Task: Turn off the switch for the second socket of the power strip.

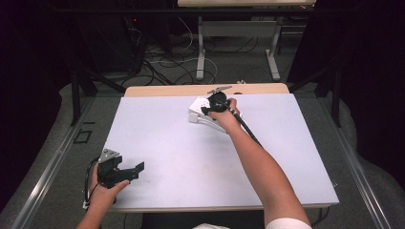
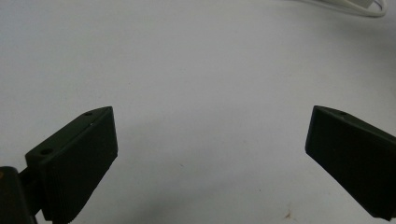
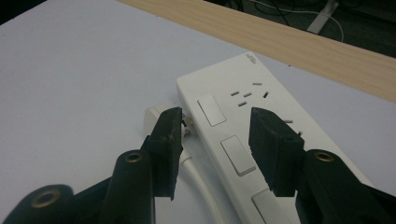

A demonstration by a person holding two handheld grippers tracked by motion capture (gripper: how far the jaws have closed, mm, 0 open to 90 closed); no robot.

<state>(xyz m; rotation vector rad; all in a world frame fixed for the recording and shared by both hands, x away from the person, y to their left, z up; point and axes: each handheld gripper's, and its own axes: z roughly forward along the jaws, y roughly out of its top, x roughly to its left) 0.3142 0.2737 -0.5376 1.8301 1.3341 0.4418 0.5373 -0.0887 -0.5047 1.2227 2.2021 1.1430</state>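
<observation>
Power strip (image 3: 243,126), white, lies flat near the far edge of the white table (image 1: 191,162), with its white plug (image 3: 156,114) and cord on the tabletop just beside its long side. Your right gripper (image 3: 215,140) hangs over that side of the strip, jaws partly apart and gripping nothing, one jaw above the plug and the other above the strip's switches. Your left gripper (image 2: 210,140) sits well apart at the near left corner, jaws wide over bare table.
</observation>
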